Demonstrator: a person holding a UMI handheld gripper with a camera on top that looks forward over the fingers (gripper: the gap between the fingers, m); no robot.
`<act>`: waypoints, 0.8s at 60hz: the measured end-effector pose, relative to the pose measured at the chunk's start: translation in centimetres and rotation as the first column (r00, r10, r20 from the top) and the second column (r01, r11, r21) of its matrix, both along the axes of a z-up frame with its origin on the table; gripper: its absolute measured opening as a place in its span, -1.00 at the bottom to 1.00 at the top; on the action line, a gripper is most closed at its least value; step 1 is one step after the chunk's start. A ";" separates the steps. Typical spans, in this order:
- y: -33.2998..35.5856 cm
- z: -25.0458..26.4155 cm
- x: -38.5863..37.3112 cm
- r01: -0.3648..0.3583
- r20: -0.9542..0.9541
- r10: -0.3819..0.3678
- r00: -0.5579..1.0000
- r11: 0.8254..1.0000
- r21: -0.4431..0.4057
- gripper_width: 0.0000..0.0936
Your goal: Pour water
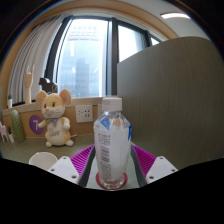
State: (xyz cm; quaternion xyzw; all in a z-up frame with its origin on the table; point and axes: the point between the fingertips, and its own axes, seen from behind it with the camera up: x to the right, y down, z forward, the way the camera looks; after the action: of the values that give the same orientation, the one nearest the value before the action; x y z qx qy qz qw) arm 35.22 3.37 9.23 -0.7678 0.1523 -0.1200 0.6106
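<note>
We have a clear plastic water bottle (111,140) standing upright between the two fingers of our gripper (112,172), white cap on top and a light label around its middle. The pink pads (145,158) sit close against its lower body on the left and right, so the fingers appear closed to about the bottle's width and gripping it, though we cannot see the contact itself well enough to be fully sure.

To do this step well, we judge that we should keep the squeeze steady and low on the bottle, hold it vertical while carrying it, and tip only once the mouth is over whatever is to receive the water. A pale round rim (42,158) shows near left of the fingers; it may be a cup, but we cannot tell. The cap looks to be on, so pouring would spill nothing until it is off.

The gripper points level and forward, toward a tan partition (170,90) on the far right and a tall window (85,60) on the far left. A stuffed toy mouse (55,117) sits on the far left of the table (25,150), just beside wall sockets (85,113), well apart from the bottle.
</note>
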 end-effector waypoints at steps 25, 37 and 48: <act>-12.5 -5.0 -8.3 -0.048 0.000 0.049 0.999 0.983 -0.175 0.53; -17.3 -5.6 -18.2 -0.171 -0.016 0.172 0.985 0.960 -0.221 0.55; -19.6 -2.8 -27.6 -0.311 -0.044 0.308 0.950 0.936 -0.167 0.56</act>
State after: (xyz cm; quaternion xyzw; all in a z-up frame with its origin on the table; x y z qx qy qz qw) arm 7.58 -16.24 6.45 -0.8329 0.0238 -0.0285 0.5522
